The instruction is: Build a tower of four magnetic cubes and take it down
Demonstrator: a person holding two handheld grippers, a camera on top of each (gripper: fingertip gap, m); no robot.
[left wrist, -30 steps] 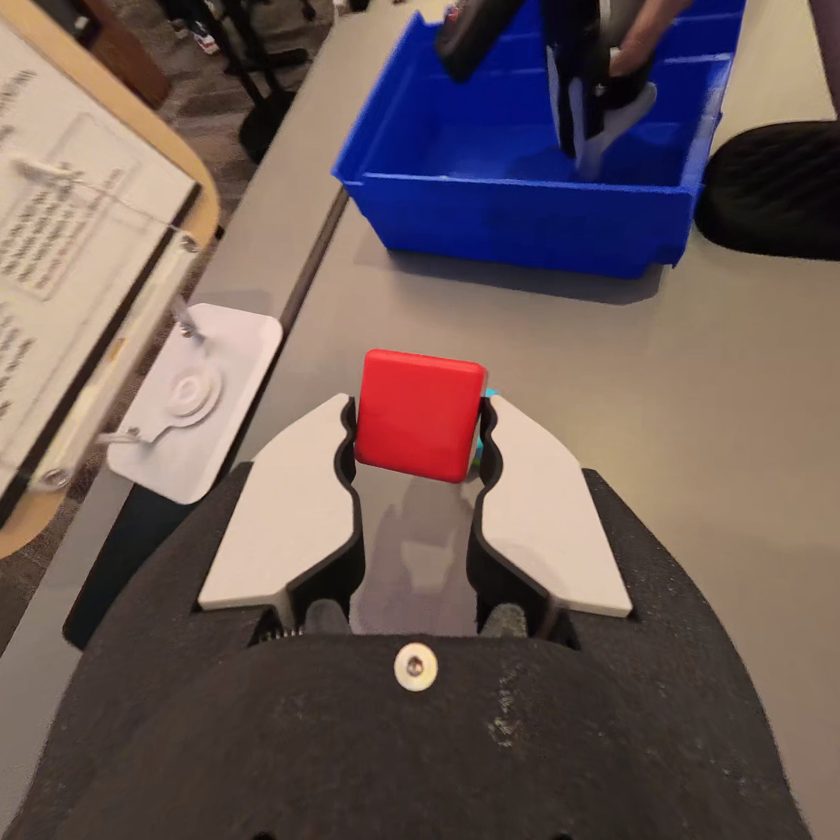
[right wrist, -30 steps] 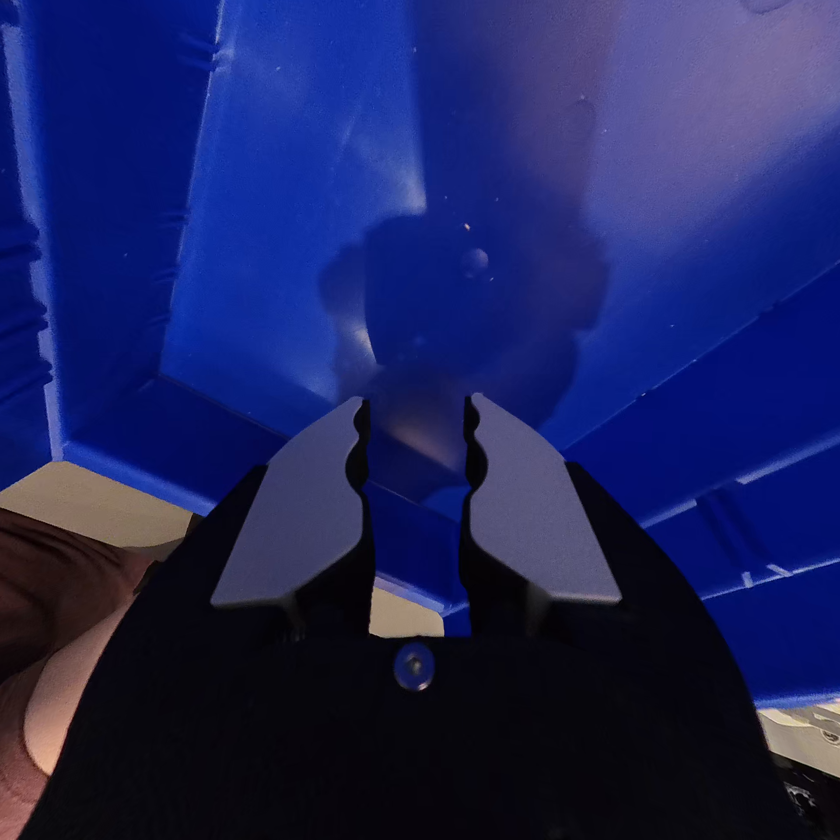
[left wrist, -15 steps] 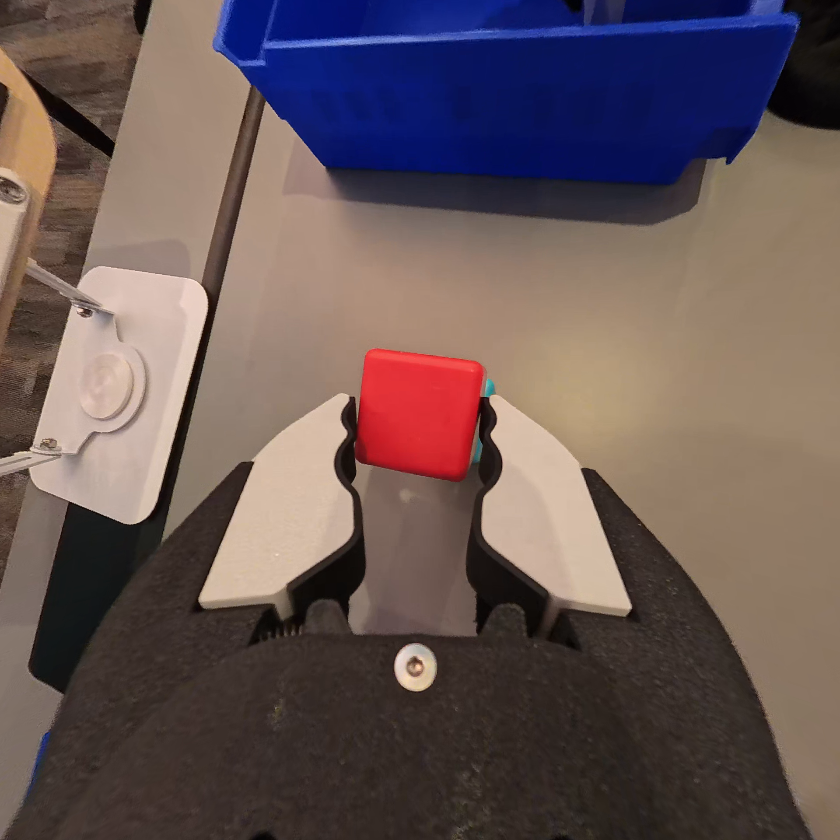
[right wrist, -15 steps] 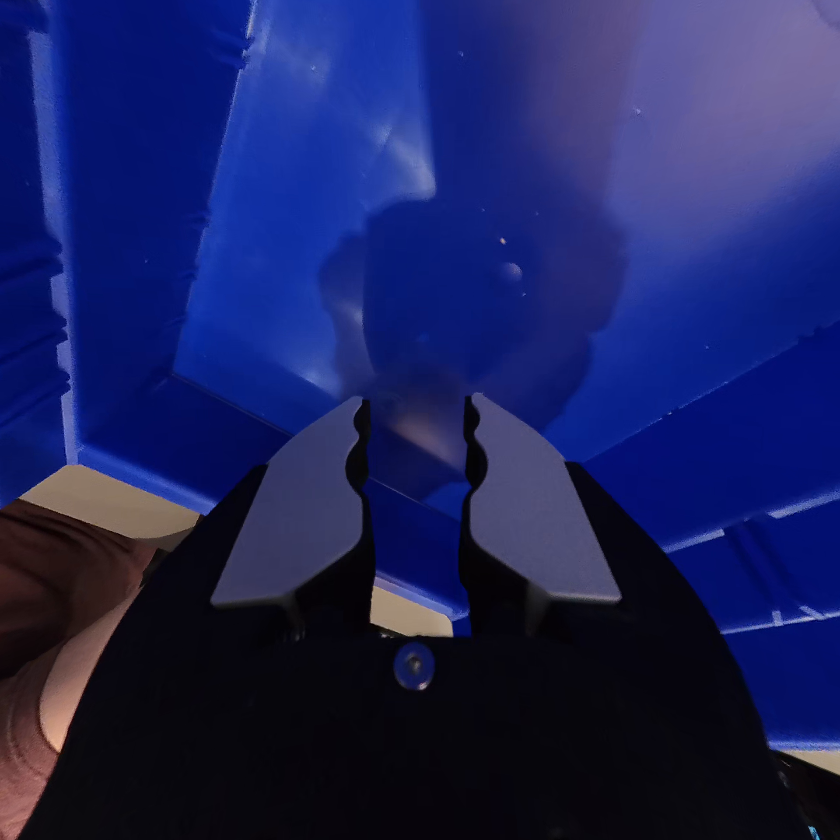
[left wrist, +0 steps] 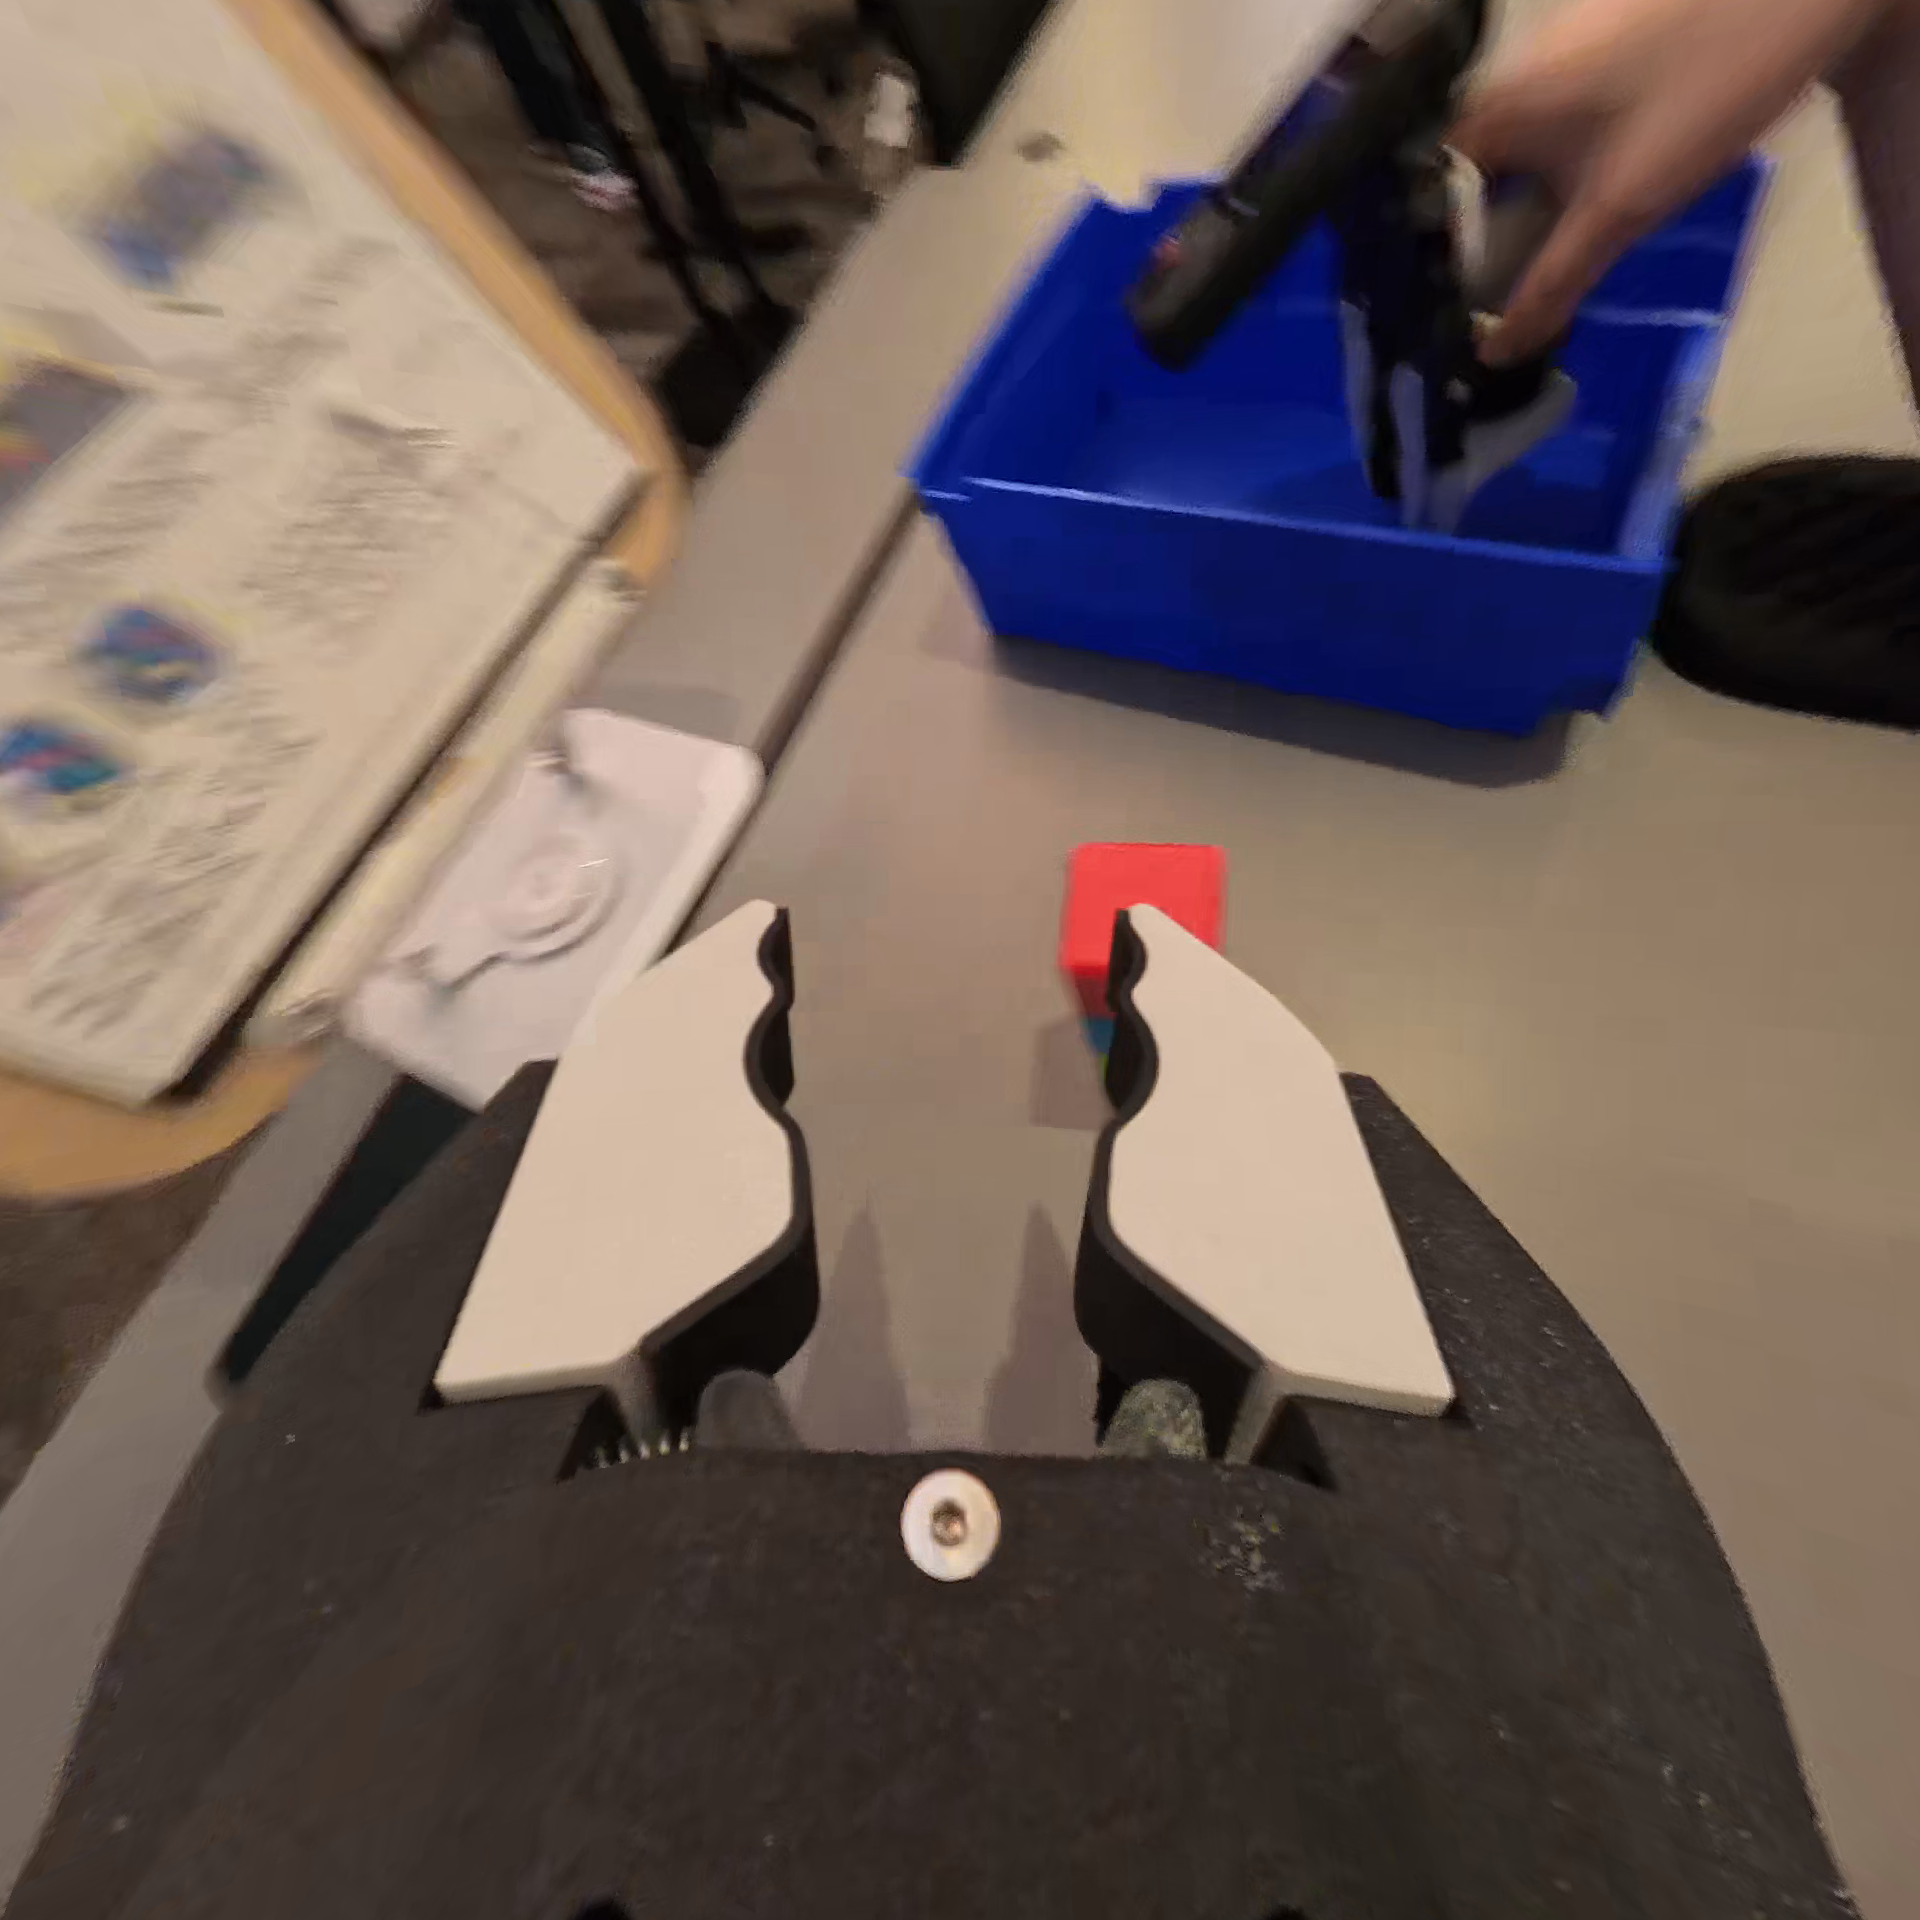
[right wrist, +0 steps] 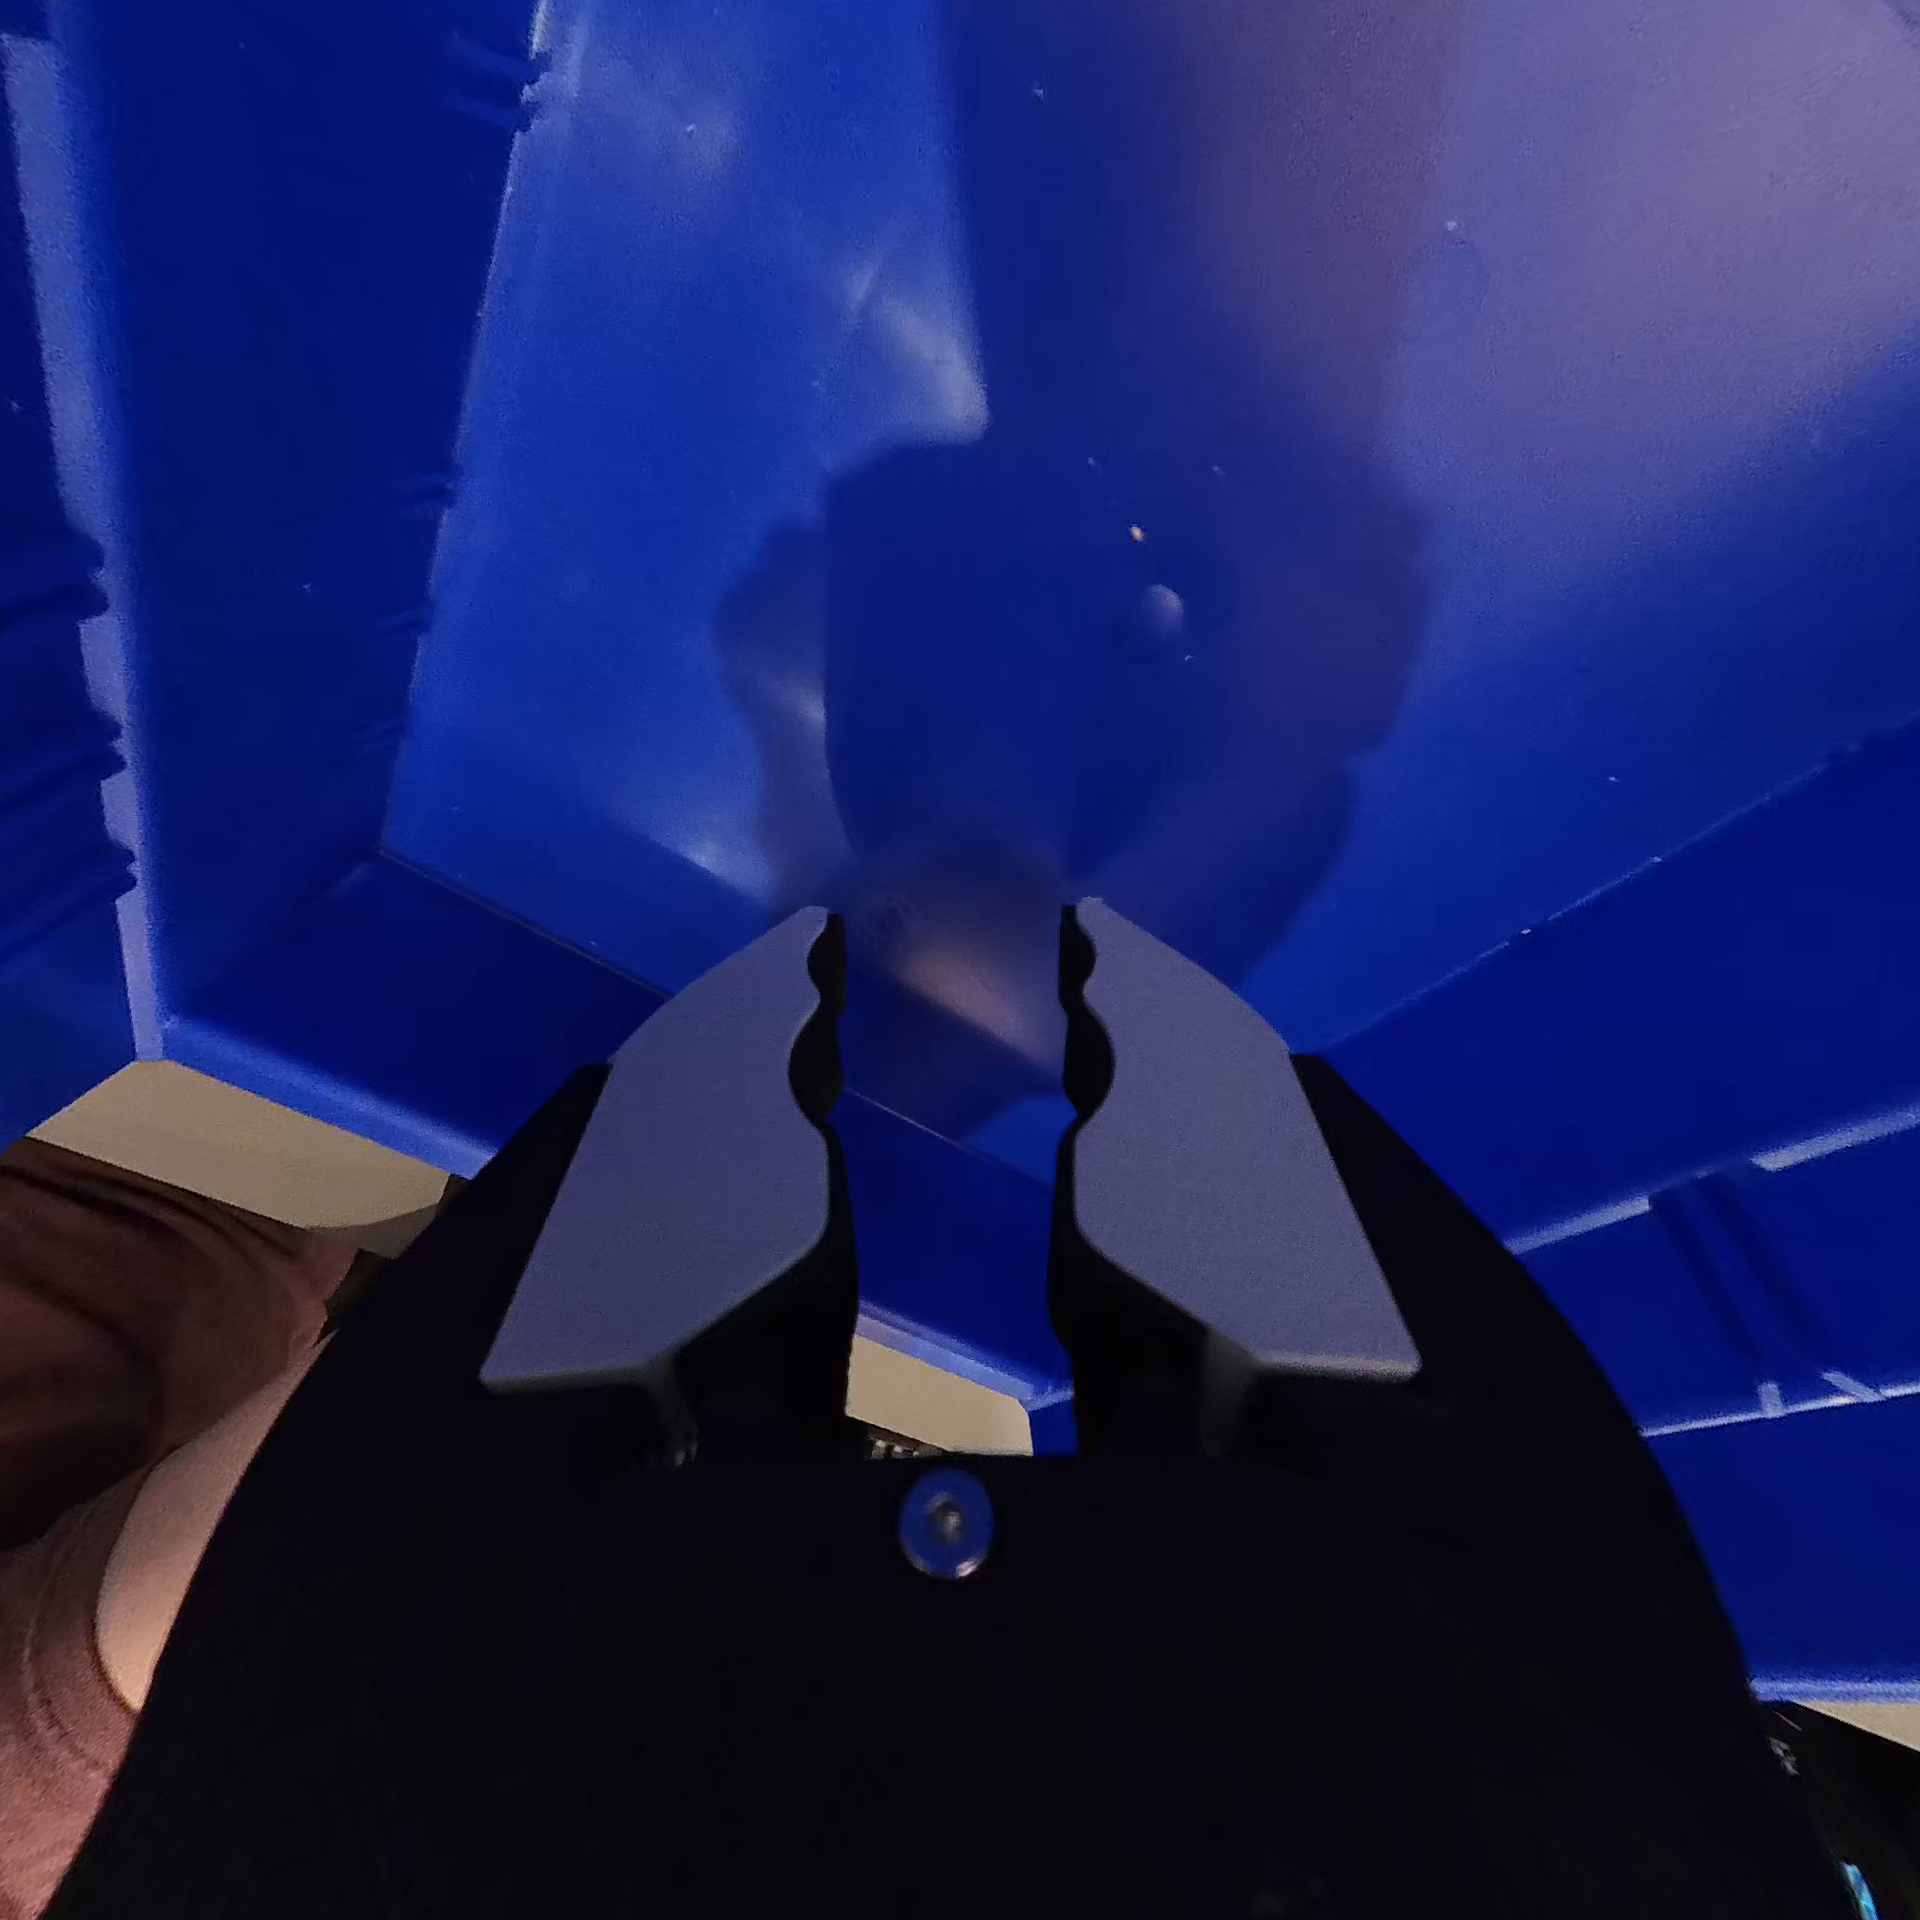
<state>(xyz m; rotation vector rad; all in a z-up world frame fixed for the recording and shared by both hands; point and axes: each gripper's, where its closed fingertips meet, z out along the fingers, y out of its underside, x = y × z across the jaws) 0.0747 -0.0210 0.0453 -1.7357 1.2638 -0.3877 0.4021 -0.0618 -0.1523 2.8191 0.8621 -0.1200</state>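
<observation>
A red cube (left wrist: 1143,899) tops a short stack on the grey table (left wrist: 1455,1039). A cyan cube (left wrist: 1091,1029) shows under it, and the rest of the stack is hidden behind my right finger. My left gripper (left wrist: 951,935) is open and empty, drawn back just left of the stack and not touching it. My right gripper (right wrist: 951,914) is open and empty, pointing down into the blue bin (right wrist: 675,416). It also shows in the left wrist view (left wrist: 1444,447), held by a hand (left wrist: 1621,177). No cube shows in the bin.
The blue bin (left wrist: 1299,613) stands at the far side of the table. A black rounded object (left wrist: 1797,592) lies to its right. A white stand base (left wrist: 582,883) and a tilted board with papers (left wrist: 260,499) are at the left table edge. Across from one pair of fingers to the other is roughly 40 cm.
My left gripper has opened, let go of the red cube and pulled back; the cube stays on the stack. The right gripper has barely moved inside the bin.
</observation>
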